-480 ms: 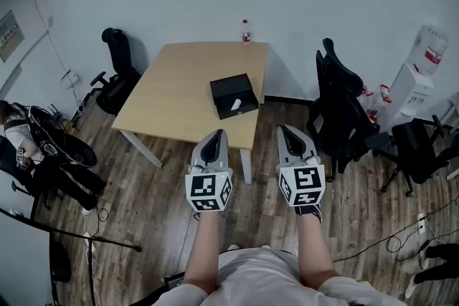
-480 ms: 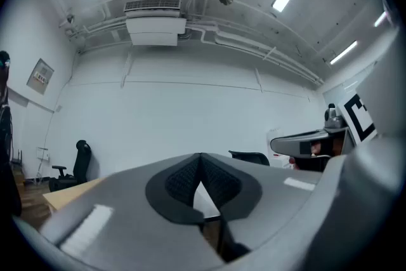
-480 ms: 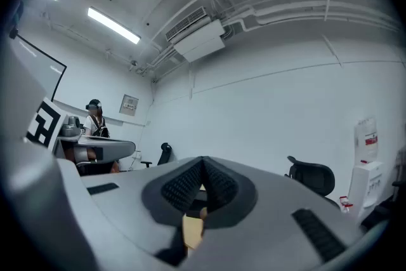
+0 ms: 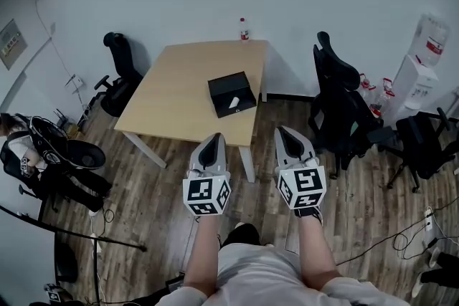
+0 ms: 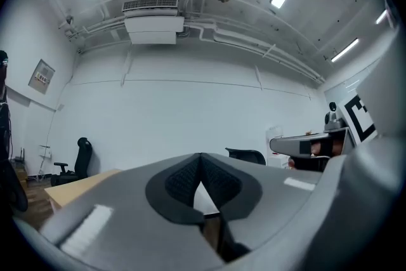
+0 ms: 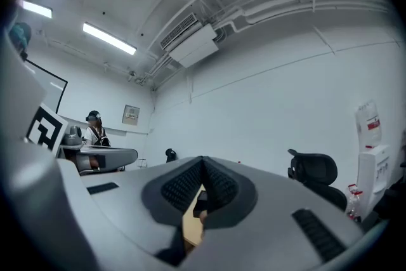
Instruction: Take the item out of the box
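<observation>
An open black box [image 4: 231, 92] lies on the wooden table [image 4: 176, 97] near its right front corner, with a small white item [image 4: 234, 106] inside it. Both grippers hang side by side over the floor, short of the table's front edge. My left gripper [image 4: 213, 141] is shut and empty, its tips meeting [image 5: 200, 165]. My right gripper [image 4: 287, 135] is shut and empty too, tips together [image 6: 202, 169]. Between the right jaws a sliver of the table and the dark box [image 6: 197, 200] shows.
A water bottle [image 4: 244, 30] stands at the table's far edge. Black office chairs stand left [image 4: 118, 72] and right [image 4: 343, 111] of the table, another at far right [image 4: 423, 147]. A water dispenser [image 4: 419, 68] is by the wall. A seated person [image 4: 29, 154] is at left.
The head view has shifted slightly; table and box sit a little higher in the picture. Both grippers stay shut, close to where they were.
</observation>
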Available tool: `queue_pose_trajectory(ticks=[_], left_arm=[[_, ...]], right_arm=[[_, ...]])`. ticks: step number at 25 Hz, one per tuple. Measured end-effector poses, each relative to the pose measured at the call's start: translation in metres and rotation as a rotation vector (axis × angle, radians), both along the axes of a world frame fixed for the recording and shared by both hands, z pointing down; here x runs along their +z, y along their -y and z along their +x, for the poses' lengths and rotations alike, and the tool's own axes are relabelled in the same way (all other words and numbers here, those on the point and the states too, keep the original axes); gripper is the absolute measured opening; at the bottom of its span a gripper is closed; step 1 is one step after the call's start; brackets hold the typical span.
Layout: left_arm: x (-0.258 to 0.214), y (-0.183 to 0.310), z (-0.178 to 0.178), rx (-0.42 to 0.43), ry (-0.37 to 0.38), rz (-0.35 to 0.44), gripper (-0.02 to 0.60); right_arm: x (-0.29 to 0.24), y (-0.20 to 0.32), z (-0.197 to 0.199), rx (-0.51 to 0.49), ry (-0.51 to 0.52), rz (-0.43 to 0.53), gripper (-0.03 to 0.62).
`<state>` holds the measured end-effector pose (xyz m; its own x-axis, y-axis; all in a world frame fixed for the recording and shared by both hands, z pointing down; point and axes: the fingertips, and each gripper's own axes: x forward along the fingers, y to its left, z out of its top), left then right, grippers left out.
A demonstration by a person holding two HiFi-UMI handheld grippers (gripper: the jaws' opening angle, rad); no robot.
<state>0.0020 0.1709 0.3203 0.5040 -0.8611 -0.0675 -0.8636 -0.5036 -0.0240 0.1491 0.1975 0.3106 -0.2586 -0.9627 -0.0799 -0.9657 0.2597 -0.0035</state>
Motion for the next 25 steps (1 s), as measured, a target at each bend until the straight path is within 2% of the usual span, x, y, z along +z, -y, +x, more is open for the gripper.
queue_pose_trajectory(ticks=[11, 17, 25], left_arm=[[0.018, 0.052, 0.012, -0.007, -0.016, -0.03, 0.006], [0.026, 0.097, -0.006, -0.037, -0.04, -0.046, 0.006], [0.028, 0.185, -0.031, -0.048, -0.09, -0.063, 0.006]], right_arm=[[0.015, 0.052, -0.008, -0.058, 0.009, -0.034, 0.012], [0.024, 0.099, -0.03, -0.091, -0.034, -0.055, 0.012], [0.022, 0.185, -0.056, -0.124, -0.075, -0.068, 0.012]])
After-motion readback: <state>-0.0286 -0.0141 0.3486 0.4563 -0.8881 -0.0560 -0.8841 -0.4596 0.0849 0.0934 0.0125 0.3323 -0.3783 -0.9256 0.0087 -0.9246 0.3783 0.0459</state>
